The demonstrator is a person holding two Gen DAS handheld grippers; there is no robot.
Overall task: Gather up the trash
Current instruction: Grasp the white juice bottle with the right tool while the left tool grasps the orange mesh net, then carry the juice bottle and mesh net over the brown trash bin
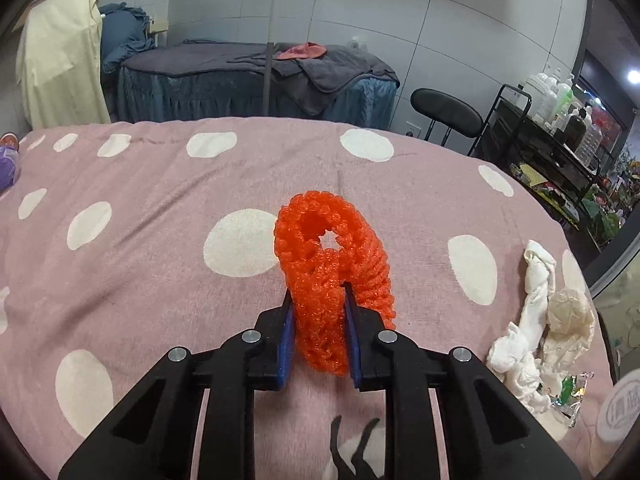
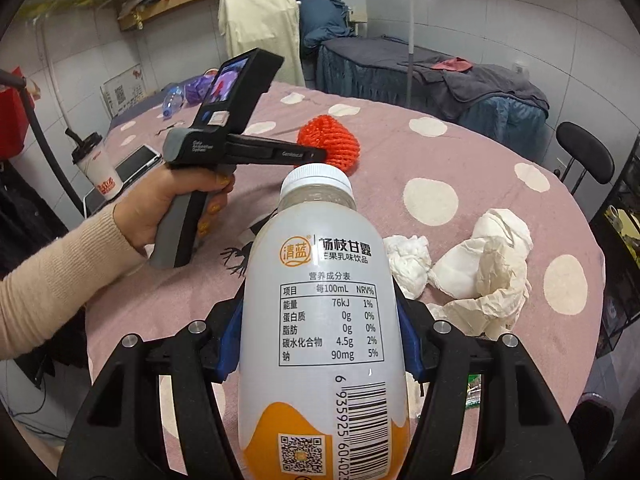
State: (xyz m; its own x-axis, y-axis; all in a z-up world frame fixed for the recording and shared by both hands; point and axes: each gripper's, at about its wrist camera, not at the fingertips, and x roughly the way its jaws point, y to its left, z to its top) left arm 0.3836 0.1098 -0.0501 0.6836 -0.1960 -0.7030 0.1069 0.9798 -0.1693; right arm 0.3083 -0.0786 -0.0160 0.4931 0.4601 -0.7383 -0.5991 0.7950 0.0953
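Left tool (image 1: 318, 320) clenched on orange foam net (image 1: 332, 264), right tool (image 2: 320, 344) grasping bottle (image 2: 320, 320); lift net straight, w/o snagging tissues (image 1: 536, 320) beside it.

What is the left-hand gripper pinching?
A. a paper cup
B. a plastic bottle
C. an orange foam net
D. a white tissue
C: the left gripper has its blue pads closed on the orange foam net; the bottle sits in the right gripper.

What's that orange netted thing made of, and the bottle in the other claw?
Orange net sleeve: likely soft foam mesh, matte, with an open weave that squashes between the pads. Bottle: seemingly translucent plastic, smooth and slightly glossy, printed label, white screw cap.
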